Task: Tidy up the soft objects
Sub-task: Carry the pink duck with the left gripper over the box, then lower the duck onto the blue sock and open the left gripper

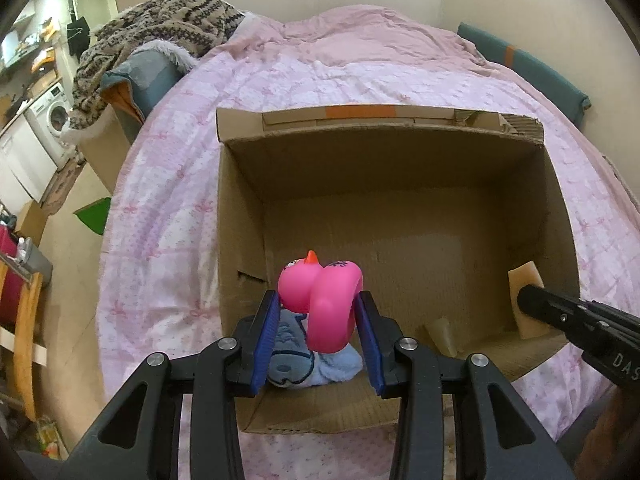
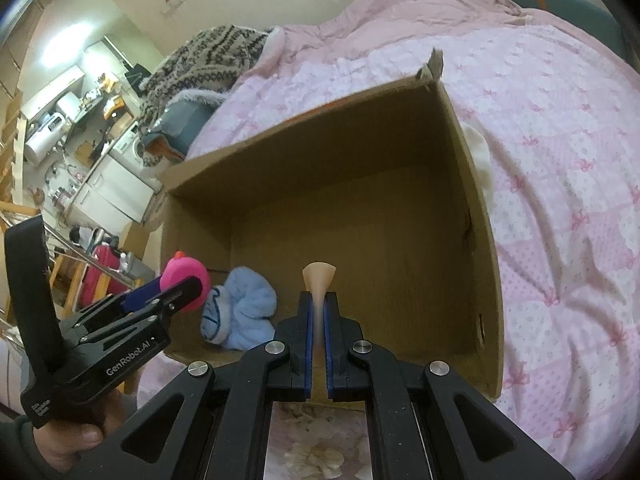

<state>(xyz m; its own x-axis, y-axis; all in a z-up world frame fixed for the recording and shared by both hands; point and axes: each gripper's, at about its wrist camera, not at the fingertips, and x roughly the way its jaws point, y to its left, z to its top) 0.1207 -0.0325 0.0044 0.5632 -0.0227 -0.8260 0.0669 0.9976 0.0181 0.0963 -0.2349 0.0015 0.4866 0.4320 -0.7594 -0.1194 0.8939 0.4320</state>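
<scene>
An open cardboard box (image 1: 400, 168) lies on a pink bedspread. My left gripper (image 1: 319, 298) is shut on a pink rubber duck (image 1: 320, 300) with an orange beak, held just above the box's near left corner. Under the duck a light blue fluffy cloth (image 1: 320, 364) lies on the box floor. In the right wrist view my right gripper (image 2: 319, 300) is shut on a thin beige soft piece (image 2: 319, 274), over the box's near edge (image 2: 472, 200). That view also shows the duck (image 2: 188, 276), the left gripper (image 2: 176, 290) and the blue cloth (image 2: 242, 312).
The pink bedspread (image 1: 168, 220) surrounds the box. A patterned knit blanket (image 1: 160, 32) is heaped at the bed's far left. Something white and soft (image 2: 482, 156) lies against the box's outer right wall. A small beige scrap (image 1: 440, 334) sits on the box floor. Furniture crowds the floor at left.
</scene>
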